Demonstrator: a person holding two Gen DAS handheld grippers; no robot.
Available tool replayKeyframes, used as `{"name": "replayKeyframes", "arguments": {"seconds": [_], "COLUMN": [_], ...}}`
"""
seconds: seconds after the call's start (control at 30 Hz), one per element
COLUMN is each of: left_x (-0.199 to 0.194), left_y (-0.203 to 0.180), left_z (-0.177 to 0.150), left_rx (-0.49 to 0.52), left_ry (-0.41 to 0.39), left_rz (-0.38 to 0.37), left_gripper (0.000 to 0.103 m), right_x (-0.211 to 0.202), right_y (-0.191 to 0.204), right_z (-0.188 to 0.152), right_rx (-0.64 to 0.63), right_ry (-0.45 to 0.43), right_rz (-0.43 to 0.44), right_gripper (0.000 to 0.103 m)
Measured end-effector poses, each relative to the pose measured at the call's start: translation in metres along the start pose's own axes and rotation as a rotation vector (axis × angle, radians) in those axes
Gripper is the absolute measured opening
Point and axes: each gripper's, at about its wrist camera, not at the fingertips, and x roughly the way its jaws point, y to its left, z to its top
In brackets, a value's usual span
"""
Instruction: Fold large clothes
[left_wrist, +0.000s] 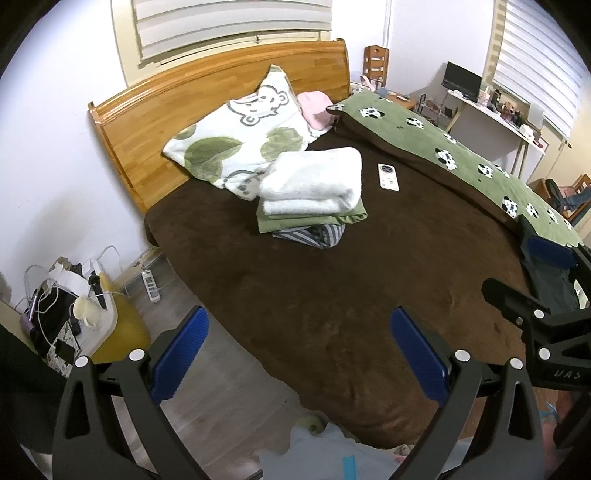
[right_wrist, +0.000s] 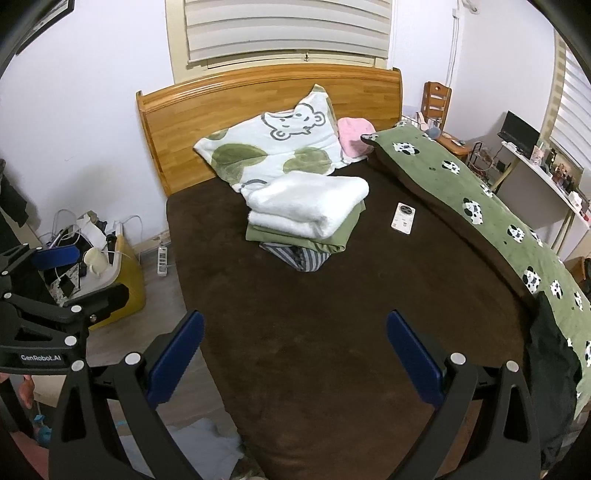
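Hovering wide apart and empty over the brown bed (left_wrist: 332, 295), left tool (left_wrist: 299, 360) and right tool (right_wrist: 295, 358) seem between garments, needing the dark garment (right_wrist: 550, 354) next

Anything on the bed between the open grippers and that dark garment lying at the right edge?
Nothing visible. Left gripper and right gripper hover open over bare brown bedspread; the dark garment lies unobstructed at the right edge. The folded stack and remote sit farther up.

A home bedroom: wooden-headboard bed (right_wrist: 221, 110) with pillow (right_wrist: 273, 147); desk (right_wrist: 546, 184) under window blinds (right_wrist: 288, 29).
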Motion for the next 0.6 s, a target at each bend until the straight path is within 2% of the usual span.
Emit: {"name": "replayKeyframes", "arguments": {"seconds": [0.37, 0.6], "left_x": [0.004, 0.0051], "left_y": [-0.0119, -0.0115], "left_z": [0.0034, 0.0053], "left_rx": [0.045, 0.04], "left_ry": [-0.004, -0.007], "left_rz": [-0.012, -0.022], "left_gripper": [0.096, 0.096], "right_x": [0.0024, 0.0051], "right_y": [-0.0073, -0.0075], "right_z": [0.0008, 0.0028], "right_rx": [0.006, 0.002], "right_ry": [0.014, 0.018], "right_rz": [-0.006, -0.002], "right_gripper": [0.097, 0.097]}}
